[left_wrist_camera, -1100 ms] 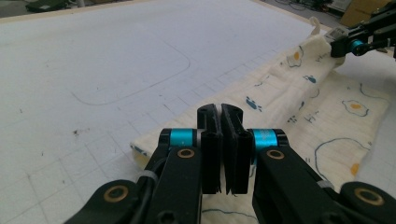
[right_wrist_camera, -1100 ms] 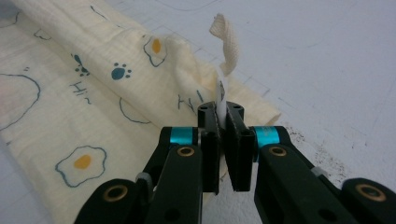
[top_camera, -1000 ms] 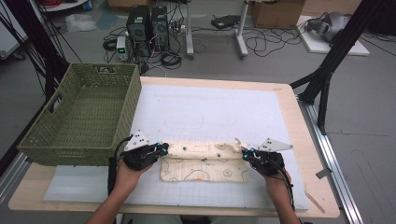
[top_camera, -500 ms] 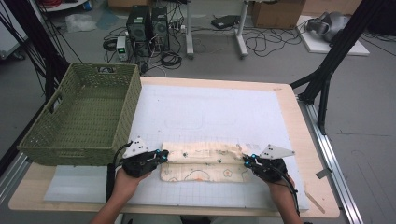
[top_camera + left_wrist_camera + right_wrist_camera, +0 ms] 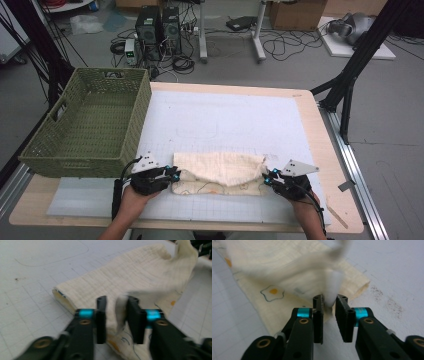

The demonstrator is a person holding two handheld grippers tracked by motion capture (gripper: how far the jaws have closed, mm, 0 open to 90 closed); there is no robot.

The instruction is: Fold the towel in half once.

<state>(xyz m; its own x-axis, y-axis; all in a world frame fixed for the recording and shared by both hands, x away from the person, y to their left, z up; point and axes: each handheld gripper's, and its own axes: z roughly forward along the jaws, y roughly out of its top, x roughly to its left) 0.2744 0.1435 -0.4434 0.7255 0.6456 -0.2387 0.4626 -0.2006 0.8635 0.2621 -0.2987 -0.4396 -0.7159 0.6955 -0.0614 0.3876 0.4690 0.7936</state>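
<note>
Your left fingers [image 5: 101, 315] are nearly closed and pinch a corner of the cloth [image 5: 220, 172] between them. Your right fingers [image 5: 318, 315] do the same at the other end, with a thin fold of cloth in the small gap. The cloth lies long from side to side on the surface [image 5: 240, 120], stretched between your two hands at the near edge. The basket [image 5: 87, 125] sits to the left, closer to your left hand.

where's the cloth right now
In the high view the cream cloth lies folded at the mat's near edge, between both grippers, right of the green basket.
</note>
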